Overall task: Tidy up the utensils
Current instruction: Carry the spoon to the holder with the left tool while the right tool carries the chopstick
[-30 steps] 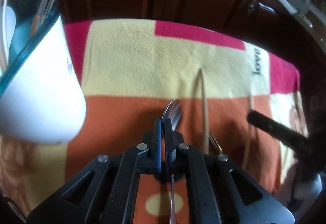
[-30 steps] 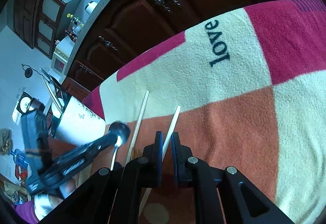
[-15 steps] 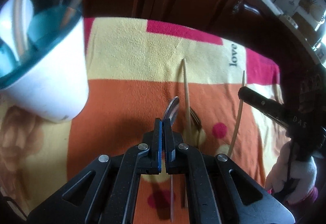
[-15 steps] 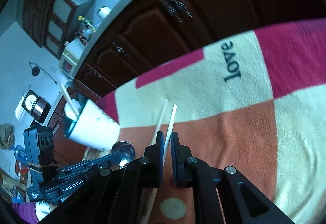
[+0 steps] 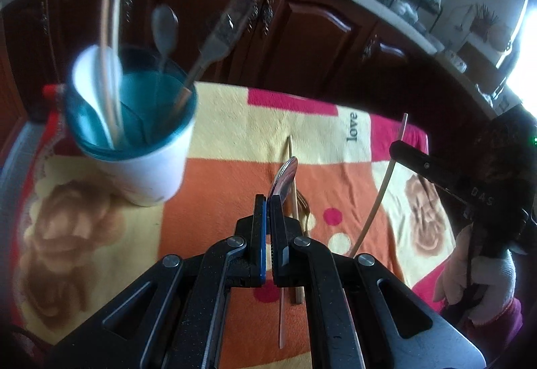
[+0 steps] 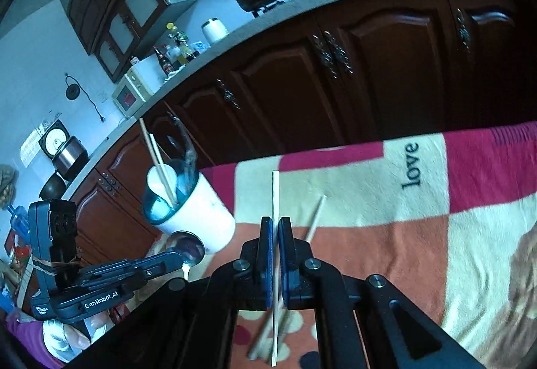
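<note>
Left tongs (image 5: 267, 201) are clenching a metal spoon (image 5: 285, 176) by the neck. Bowl is sticking out past the tips and pointing far; handle is running back under the jaws toward me. In the right view the same spoon (image 6: 185, 246) is showing its bowl just in front of the cup's base.

Right tongs (image 6: 276, 222) are clenching a pale chopstick (image 6: 275, 201). It's standing nearly upright in that view, top end poking well past the tips, bottom end hanging below the jaws. From the left view that chopstick (image 5: 386, 174) is rising at a slant out of the right tongs (image 5: 402, 152) at far right.

White cup (image 5: 144, 167) with a blue inside is standing on the blanket (image 5: 235, 127), far left of the left tongs. It's already holding chopsticks, a white spoon, a metal spoon and a fork (all blurred, so I'm not counting them). In the right view the cup (image 6: 198, 211) is sitting left of the held chopstick, at the blanket's (image 6: 369, 201) left edge.

Second chopstick (image 5: 292, 174) is lying on the blanket just right of the held spoon, running near to far. Right view is showing it (image 6: 313, 218) slanted, passing under my right tongs. A fork (image 5: 303, 204) is lying beside it, mostly hidden by the left tongs.

Dark wooden cabinets (image 6: 335, 67) are filling the far side.
</note>
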Demonstrator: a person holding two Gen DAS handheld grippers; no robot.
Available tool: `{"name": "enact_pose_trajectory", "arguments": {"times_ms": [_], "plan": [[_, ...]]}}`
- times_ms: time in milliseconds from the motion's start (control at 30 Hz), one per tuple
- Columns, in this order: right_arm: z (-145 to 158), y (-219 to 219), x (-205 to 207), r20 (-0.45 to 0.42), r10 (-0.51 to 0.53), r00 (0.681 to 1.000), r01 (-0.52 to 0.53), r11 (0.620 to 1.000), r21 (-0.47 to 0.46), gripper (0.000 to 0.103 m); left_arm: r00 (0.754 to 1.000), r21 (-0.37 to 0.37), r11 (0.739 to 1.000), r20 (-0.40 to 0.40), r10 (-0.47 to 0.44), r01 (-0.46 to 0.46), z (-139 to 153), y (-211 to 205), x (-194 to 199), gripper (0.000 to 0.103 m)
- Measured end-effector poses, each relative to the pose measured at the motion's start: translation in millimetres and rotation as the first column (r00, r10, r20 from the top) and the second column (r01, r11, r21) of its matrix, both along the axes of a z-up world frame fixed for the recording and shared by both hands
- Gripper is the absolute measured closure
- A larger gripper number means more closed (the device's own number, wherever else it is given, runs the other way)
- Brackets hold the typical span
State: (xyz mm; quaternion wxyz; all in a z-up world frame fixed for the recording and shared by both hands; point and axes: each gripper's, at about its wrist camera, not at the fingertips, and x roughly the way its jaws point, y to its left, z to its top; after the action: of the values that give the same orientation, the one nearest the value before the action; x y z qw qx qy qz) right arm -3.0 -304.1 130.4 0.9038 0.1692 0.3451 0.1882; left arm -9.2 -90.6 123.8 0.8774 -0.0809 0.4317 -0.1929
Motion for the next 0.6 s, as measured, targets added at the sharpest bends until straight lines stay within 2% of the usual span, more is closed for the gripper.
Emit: {"name": "enact_pose_trajectory", "arguments": {"times_ms": [333,600], "plan": [[49,58,7,0.085,0.071,0.994,-0.069,0.997,-0.026,0.100,0.996,-0.047,0.998,0.070,0.054,-0.051,41,42,-7,0.102],[83,103,30,0.147,0.113,0.983,-0.110,0.994,-0.028,0.100,0.983,-0.073,0.990,0.130,0.131,-0.122,76,83,13,0.102]]}}
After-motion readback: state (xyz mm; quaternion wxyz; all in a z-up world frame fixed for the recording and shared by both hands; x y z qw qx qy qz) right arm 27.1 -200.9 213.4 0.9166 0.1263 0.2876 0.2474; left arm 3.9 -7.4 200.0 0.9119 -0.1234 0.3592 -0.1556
